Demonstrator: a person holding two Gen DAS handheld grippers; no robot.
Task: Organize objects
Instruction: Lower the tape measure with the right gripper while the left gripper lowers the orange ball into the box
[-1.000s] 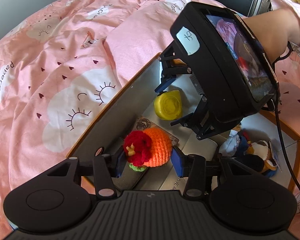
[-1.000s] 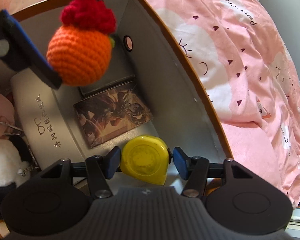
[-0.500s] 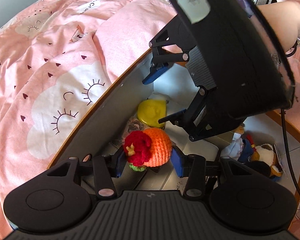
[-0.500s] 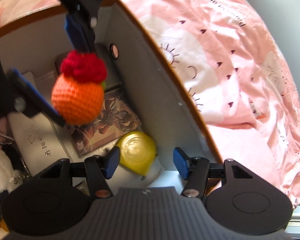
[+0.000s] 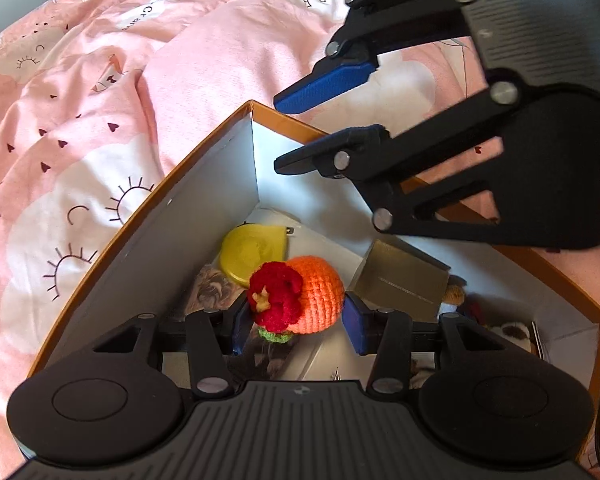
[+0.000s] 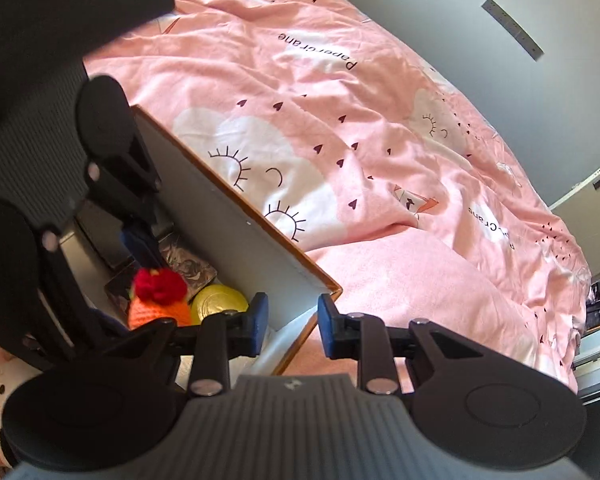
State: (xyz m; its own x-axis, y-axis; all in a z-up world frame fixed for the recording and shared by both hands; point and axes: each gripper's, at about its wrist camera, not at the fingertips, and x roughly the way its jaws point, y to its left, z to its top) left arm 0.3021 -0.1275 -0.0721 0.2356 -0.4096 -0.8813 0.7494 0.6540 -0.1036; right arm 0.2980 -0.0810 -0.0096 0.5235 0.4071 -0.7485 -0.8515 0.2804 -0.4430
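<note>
My left gripper [image 5: 294, 326] is shut on an orange crochet ball with a red flower [image 5: 300, 300] and holds it inside an orange-rimmed box [image 5: 204, 160], above the box floor. A yellow tape measure [image 5: 254, 252] lies in the box's far corner. My right gripper [image 6: 292, 326] is open and empty, raised above that corner of the box [image 6: 260, 236]; it shows in the left wrist view [image 5: 324, 120] over the rim. In the right wrist view the ball [image 6: 158, 304] and the tape measure [image 6: 218, 306] show below.
The box sits on a pink bedspread [image 5: 80, 140] with cloud and sun prints. Inside lie a patterned card [image 5: 212, 292], a tan box [image 5: 400, 276], a silver case and soft toys [image 5: 508, 332] at the right. A grey wall [image 6: 480, 40] stands behind the bed.
My right gripper has let go of the yellow tape measure, left it in the box corner, and risen out above the rim. My left gripper still holds the ball.
</note>
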